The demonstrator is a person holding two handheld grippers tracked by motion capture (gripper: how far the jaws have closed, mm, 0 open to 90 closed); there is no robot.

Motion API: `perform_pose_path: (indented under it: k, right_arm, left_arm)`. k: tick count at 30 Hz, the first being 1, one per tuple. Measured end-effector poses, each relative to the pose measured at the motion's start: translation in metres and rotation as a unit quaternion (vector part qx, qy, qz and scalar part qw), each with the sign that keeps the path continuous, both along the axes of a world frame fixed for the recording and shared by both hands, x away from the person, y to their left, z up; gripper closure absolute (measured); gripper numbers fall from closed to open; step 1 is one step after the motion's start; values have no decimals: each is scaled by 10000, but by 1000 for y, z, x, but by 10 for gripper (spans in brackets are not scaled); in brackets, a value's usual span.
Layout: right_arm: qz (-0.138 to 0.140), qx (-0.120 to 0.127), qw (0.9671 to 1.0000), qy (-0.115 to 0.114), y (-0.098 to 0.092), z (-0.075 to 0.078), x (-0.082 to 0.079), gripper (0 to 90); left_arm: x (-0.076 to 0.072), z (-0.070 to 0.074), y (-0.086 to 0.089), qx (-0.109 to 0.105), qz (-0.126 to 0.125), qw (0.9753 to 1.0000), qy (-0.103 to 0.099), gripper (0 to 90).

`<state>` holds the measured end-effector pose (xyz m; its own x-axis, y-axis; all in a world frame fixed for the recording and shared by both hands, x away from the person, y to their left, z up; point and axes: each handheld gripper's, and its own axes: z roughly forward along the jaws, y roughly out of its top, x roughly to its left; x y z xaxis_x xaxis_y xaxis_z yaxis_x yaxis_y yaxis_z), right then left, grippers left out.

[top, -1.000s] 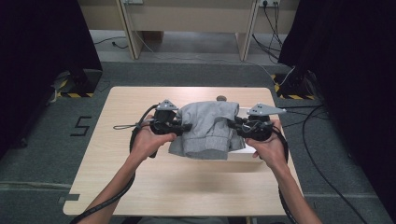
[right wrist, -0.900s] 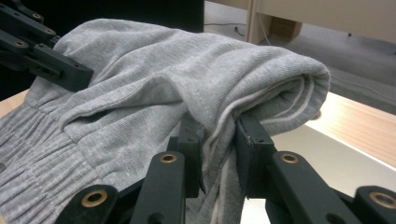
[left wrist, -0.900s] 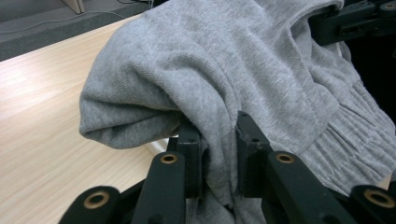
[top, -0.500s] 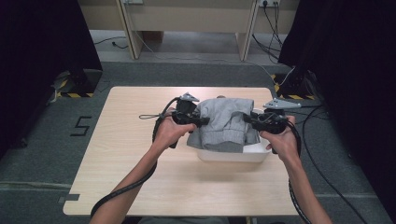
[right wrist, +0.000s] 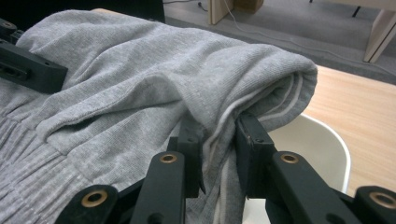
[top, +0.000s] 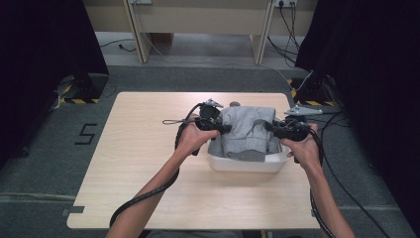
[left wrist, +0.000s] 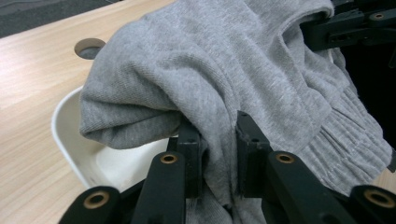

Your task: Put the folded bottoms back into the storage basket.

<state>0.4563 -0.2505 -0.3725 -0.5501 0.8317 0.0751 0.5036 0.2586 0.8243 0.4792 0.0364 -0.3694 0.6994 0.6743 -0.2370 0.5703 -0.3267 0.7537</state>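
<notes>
1. A person is holding a folded grey sweater (top: 245, 133) over a white tub (top: 247, 163) on a wooden counter (top: 138, 163), seen from the high view.
2. The left gripper (left wrist: 215, 156) is clamping a fold of the sweater's left edge, its jaws pinching the knit between them in the left gripper view.
3. The right gripper (right wrist: 218, 156) is clamping the sweater's right edge, where grey layers and a pale inner seam are bunching between its jaws.
4. The sweater is hanging between the two grippers, its ribbed hem (left wrist: 345, 140) drooping toward the person's side.
5. The tub is sitting right of the counter's middle, its rim (left wrist: 63, 135) showing under the cloth.
6. A round hole (left wrist: 88, 47) is lying in the counter just beyond the tub.
</notes>
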Motion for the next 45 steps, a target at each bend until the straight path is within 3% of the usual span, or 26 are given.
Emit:
perform_pose_path:
  k: [12, 34, 37, 40, 43, 45]
  right_arm:
    - [-92, -94, 9998, 171, -2, -15, 13, 743]
    - [-136, -402, 9974, 583, 8, -44, 20, 729]
    - [-147, -426, 9969, 647, 8, -47, 20, 693]
    - [-182, -445, 9959, 769, 10, -49, 20, 593]
    - [-228, -394, 9967, 678, 10, -45, 17, 562]
    - [-230, -433, 9972, 570, 11, -41, 15, 558]
  left_arm:
    - [12, -24, -8, 52, 122, 9997, 191, 742]
    - [16, -56, -13, 541, 142, 9975, 427, 713]
    - [16, -58, -14, 605, 121, 9972, 425, 697]
    - [15, -58, -14, 593, 121, 9973, 409, 617]
    - [14, -53, -12, 536, 152, 9980, 314, 542]
    - [13, -48, -10, 489, 156, 9984, 248, 544]
